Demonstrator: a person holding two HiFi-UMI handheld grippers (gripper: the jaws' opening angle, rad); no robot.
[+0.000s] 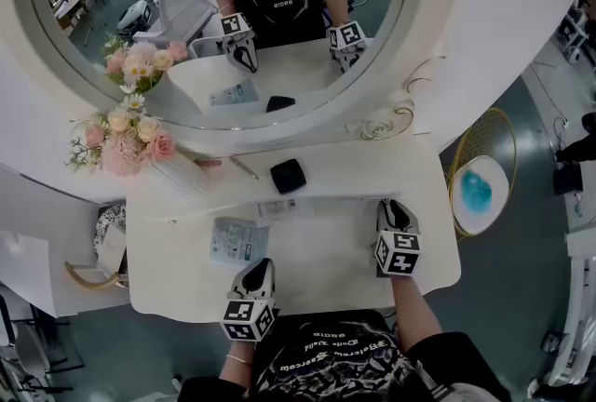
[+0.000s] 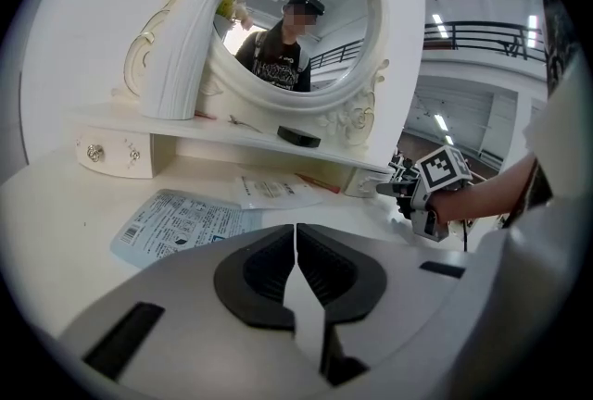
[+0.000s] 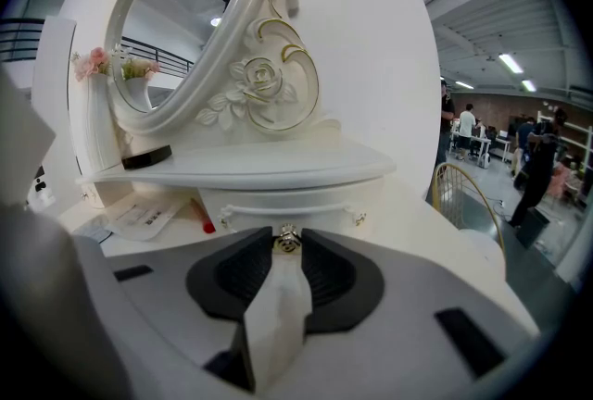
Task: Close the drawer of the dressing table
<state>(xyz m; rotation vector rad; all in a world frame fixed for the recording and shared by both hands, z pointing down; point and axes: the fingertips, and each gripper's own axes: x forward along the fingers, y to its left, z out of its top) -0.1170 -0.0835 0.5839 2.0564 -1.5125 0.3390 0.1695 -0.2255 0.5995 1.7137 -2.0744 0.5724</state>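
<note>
While the right gripper [image 3: 285, 235] pinches the small metal knob [image 3: 288, 241] of the drawer [image 3: 250, 215], that white drawer, trimmed with a raised moulding, sits under the shelf [image 3: 241, 168] at the table's right end. The left gripper [image 2: 296, 233], jaws together, holds nothing over the near tabletop [image 2: 65, 208].

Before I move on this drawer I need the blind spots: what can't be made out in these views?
- How far out the drawer stands: in the head view the shelf and the right gripper cover it, and the right gripper view shows only its front, head-on.
- The drawer's inside: hidden in every view.
- Print on the packet: too small in any view.
</note>
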